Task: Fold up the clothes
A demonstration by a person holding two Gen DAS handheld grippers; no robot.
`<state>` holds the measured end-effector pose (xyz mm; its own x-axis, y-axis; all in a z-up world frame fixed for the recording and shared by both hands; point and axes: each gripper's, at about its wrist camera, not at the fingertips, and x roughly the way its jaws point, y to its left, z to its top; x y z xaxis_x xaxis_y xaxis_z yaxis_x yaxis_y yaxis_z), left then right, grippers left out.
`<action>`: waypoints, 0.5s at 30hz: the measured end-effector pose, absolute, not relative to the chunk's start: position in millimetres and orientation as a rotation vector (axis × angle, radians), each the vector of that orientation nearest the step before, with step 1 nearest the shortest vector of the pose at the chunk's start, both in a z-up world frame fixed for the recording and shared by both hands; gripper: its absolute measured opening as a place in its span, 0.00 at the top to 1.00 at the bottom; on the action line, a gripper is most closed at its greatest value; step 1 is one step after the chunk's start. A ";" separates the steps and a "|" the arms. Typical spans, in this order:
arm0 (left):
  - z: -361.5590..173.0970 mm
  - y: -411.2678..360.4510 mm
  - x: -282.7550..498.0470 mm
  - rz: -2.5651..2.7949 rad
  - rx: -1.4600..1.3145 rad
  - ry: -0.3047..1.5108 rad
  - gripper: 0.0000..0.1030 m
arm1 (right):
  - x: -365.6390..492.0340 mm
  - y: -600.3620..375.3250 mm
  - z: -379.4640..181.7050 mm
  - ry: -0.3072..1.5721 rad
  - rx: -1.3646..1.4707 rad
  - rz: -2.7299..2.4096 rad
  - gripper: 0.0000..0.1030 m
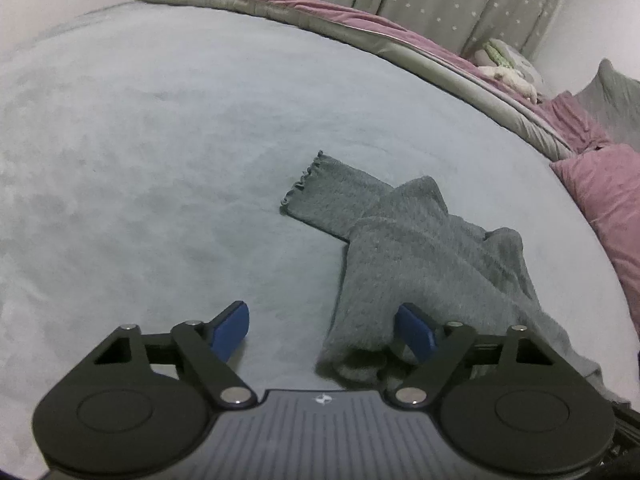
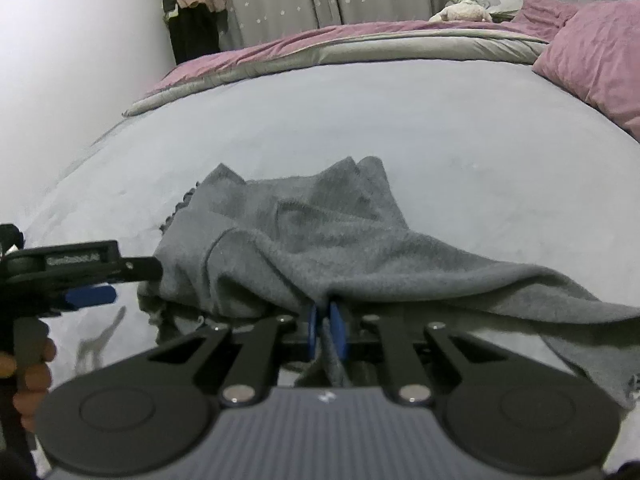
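Knitwear, one grey sweater (image 2: 320, 236), lies rumpled near the front of the pale blue bedspread (image 1: 160, 120). We clamp our right gripper (image 2: 325, 330) on its near hem for lifting; our left gripper (image 1: 322, 330) hangs spread at a sleeve end, gripping nothing.

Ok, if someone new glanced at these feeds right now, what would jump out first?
The grey knit garment lying rumpled in the middle of the pale blue bedspread. Next, the right hand-held gripper, shut on the garment's near edge, and the left hand-held gripper, open over its ribbed end. Behind, pink pillows sit at the bed's far right.
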<state>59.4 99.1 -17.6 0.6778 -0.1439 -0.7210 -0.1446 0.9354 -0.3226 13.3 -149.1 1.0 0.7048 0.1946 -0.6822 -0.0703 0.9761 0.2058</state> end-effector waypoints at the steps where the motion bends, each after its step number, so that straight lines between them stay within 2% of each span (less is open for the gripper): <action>1: -19.3 98.5 60.9 -0.007 -0.380 0.833 0.27 | 13.0 -150.2 2.0 0.773 0.167 0.145 0.91; 3: -22.7 97.4 63.9 -0.023 -0.398 0.835 0.42 | 12.8 -151.6 3.0 0.772 0.157 0.138 0.88; 4: -24.4 97.0 64.9 -0.037 -0.412 0.836 0.46 | 12.7 -151.7 2.5 0.774 0.154 0.137 0.85; 5: -25.9 96.6 65.2 -0.050 -0.427 0.835 0.55 | 12.5 -151.8 2.0 0.775 0.151 0.134 0.79; 6: -27.0 96.4 65.4 -0.066 -0.444 0.831 0.63 | 12.1 -151.6 1.7 0.773 0.148 0.130 0.63; 8: -27.2 95.2 65.0 -0.095 -0.466 0.822 0.77 | 11.2 -150.7 2.5 0.763 0.139 0.126 0.38; 9: -26.0 94.0 64.0 -0.100 -0.466 0.815 0.81 | 10.5 -149.7 4.0 0.753 0.131 0.129 0.33; 11: -20.2 92.9 60.3 -0.129 -0.468 0.779 0.85 | 9.1 -147.7 7.0 0.733 0.115 0.134 0.29; 15: -5.5 91.8 50.9 -0.216 -0.488 0.684 0.87 | 8.2 -143.1 9.7 0.711 0.089 0.158 0.24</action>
<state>50.9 91.8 -5.5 0.7586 -0.3463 -0.5519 0.0332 0.8665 -0.4980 8.2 -143.1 9.7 0.7463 0.1740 -0.6424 -0.1136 0.9844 0.1346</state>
